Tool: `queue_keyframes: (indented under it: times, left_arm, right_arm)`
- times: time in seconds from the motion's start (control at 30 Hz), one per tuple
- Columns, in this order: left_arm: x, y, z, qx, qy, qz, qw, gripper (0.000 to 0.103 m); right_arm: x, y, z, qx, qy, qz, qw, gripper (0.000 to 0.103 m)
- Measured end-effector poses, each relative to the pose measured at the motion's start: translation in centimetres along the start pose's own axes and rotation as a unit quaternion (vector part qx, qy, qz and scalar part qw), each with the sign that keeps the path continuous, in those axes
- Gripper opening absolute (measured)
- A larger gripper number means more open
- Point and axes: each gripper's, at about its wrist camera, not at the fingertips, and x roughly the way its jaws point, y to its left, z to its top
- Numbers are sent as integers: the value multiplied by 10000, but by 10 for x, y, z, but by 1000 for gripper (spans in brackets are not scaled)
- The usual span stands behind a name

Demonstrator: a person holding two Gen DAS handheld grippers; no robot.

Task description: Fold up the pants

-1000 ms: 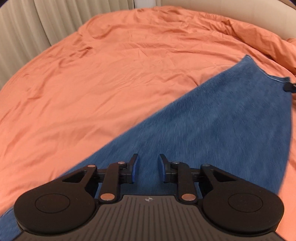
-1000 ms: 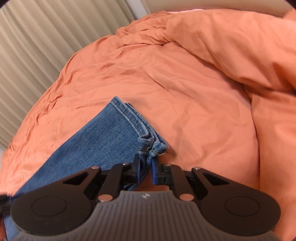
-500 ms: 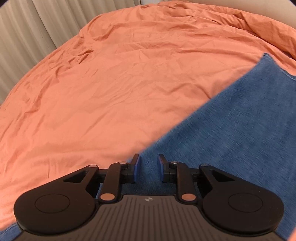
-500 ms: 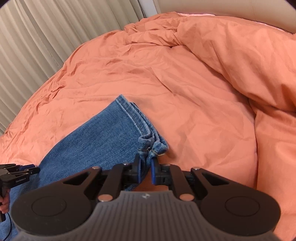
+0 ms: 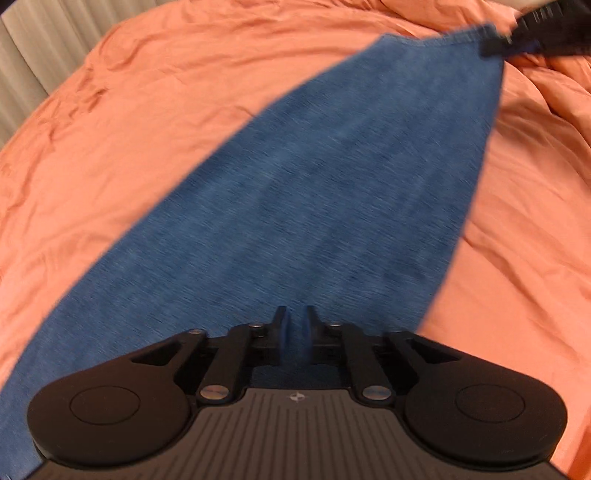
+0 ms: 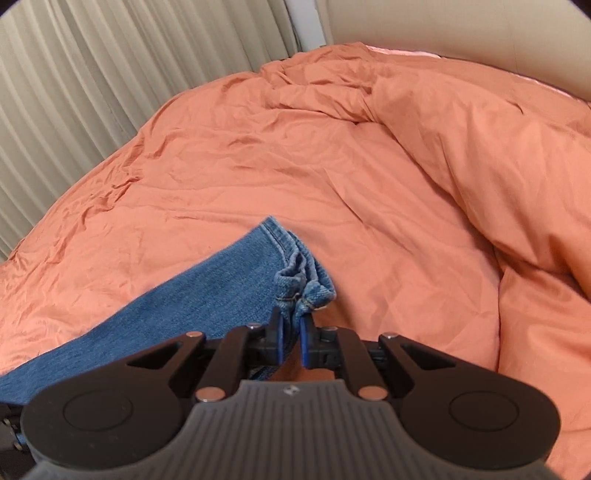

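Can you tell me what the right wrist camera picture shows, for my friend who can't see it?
The right gripper pinches the bunched hem of blue jeans, which stretch away to the lower left over a wrinkled orange bed cover. Pale pleated curtains hang behind the bed.

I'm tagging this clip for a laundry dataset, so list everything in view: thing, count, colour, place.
jeans: one, blue, spread across the duvet, hem end lifted.
hem: one, blue, bunched, pinched by the right gripper.
duvet: one, orange, wrinkled, covers the bed, heaped at right.
curtain: one, beige, pleated, behind the bed at left.
wall: one, beige, behind the bed at right.
left gripper: one, black with blue pads, its fingers have just closed over the jeans; whether cloth is pinched is unclear.
right gripper: one, black with blue pads, shut on the hem.
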Motion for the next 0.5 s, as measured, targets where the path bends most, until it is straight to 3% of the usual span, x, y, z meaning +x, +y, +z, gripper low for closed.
queue_keyframes:
  times: [0.27, 0.3, 0.37, 0.5]
  left_arm:
    - [7, 0, 0, -277, 135, -43, 9995, 0]
    - [4, 2, 0, -327, 133, -71, 9993, 2]
    - [-4, 9, -2, -378, 93, -105, 9992, 21]
    - [-23, 20, -13, -404, 20, -37, 9992, 24]
  right_arm:
    - [-35, 41, 18, -590, -117, 103, 9981, 3]
    - [-41, 48, 20, -676, -140, 109, 9976, 3]
    - [-52, 62, 25, -841, -193, 141, 9962, 3]
    - [-77, 97, 35, -1147, -333, 263, 9925, 3]
